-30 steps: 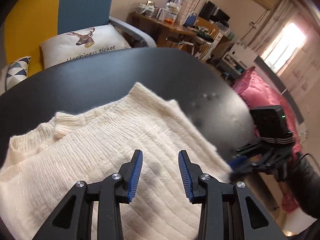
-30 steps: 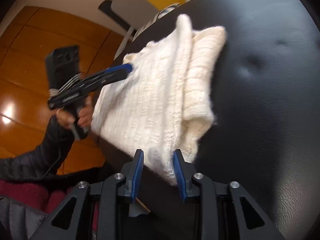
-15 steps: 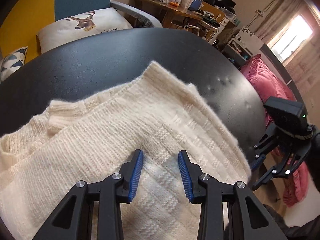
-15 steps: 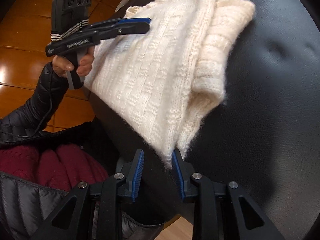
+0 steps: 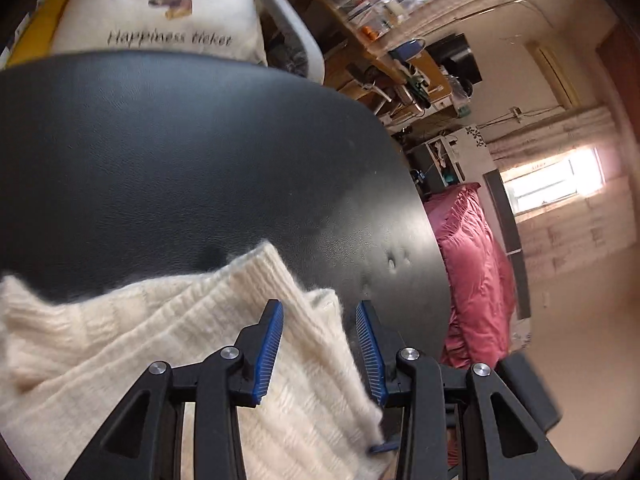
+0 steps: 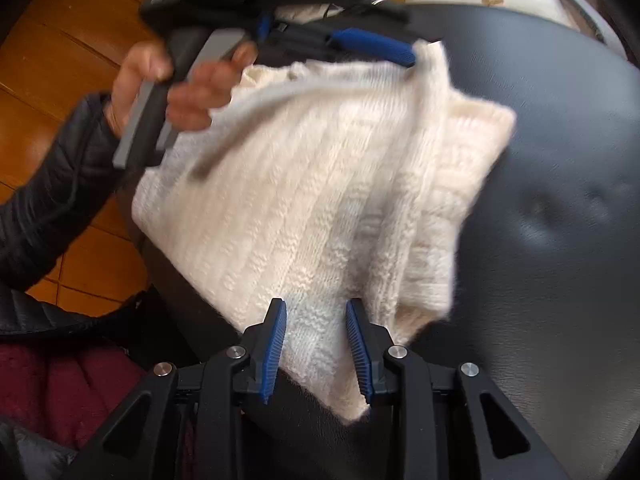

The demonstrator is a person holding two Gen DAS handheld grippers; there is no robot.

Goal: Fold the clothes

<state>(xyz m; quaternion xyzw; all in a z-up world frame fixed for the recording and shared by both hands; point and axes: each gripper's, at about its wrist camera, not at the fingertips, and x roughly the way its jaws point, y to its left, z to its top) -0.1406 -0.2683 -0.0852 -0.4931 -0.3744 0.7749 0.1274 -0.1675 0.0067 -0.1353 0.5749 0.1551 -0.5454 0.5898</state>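
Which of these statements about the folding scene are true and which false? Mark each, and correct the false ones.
1. The sweater is cream and knitted. True.
2. It lies on a wooden table. False: it lies on a black padded surface.
3. The right tongs have sweater fabric between their blue pads. True.
4. The cushion shows a cat. False: it shows a deer's head.
5. The left hand wears a white glove. False: the hand is bare, with a dark padded sleeve.

A lived-in home bedroom: pink quilt [image 5: 476,268] on a bed, printed cushion [image 5: 160,12], cluttered wooden desk [image 5: 384,48].
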